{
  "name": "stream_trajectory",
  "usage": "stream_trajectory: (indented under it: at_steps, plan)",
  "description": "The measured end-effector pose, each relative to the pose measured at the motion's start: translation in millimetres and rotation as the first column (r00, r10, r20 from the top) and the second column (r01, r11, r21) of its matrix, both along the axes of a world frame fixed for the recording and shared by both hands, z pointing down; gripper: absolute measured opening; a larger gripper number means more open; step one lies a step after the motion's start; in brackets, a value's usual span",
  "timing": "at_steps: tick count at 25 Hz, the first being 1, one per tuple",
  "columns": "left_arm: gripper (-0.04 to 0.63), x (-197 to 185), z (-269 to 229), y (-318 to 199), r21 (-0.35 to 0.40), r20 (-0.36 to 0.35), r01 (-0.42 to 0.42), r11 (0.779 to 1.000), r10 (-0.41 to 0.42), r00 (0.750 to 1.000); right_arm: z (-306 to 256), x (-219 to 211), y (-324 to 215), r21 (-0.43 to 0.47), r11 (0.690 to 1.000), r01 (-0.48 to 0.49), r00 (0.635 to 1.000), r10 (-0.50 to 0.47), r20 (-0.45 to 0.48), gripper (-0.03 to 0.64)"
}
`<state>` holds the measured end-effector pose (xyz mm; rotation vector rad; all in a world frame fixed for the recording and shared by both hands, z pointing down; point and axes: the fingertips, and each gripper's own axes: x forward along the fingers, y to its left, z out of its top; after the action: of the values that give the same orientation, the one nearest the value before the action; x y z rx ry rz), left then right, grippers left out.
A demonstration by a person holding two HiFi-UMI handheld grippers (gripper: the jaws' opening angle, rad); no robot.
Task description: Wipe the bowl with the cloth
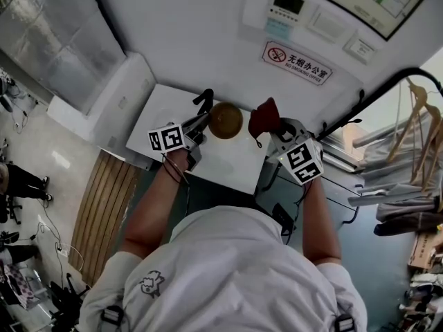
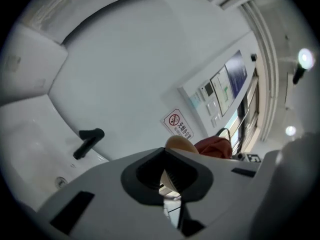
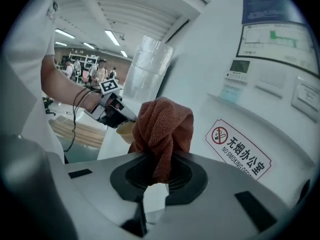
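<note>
Pinching the rim of the bowl in the left gripper, jaws nearly together on it, over the far edge of the counter. Clamping the bunched cloth in the right gripper, just right of the bowl, toward the counter's far right corner.

Bright, even indoor light all round, barely any shadows. Both gripper views are heavy fisheye with black corners and mushy foregrounds. Ceiling strip lights glow; a lamp flares out.
</note>
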<state>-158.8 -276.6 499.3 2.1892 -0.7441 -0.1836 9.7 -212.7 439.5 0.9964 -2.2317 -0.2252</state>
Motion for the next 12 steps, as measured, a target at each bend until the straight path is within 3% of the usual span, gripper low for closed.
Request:
stream_trajectory:
  at_steps: [3, 6, 9, 12]
  plan:
    - [0.015, 2, -5, 3, -0.067, -0.182, -0.048, 0.997, 0.035, 0.983, -1, -2, 5, -0.026, 1.000, 0.008, 0.999, -0.007, 0.044, 0.051]
    - [0.015, 5, -13, 8, -0.117, -0.366, -0.106, 0.987, 0.056, 0.929, -3, -13, 13, -0.041, 0.998, 0.049, 0.996, -0.046, 0.078, 0.051]
    - [0.015, 6, -15, 11, -0.137, -0.445, -0.147, 0.980, 0.071, 0.893, -9, -23, 18, -0.045, 0.995, 0.088, 0.992, -0.083, 0.097, 0.051]
    - [0.015, 9, -20, 17, -0.156, -0.564, -0.222, 0.962, 0.097, 0.820, -22, -32, 19, -0.040, 0.992, 0.123, 0.986, -0.117, 0.118, 0.051]
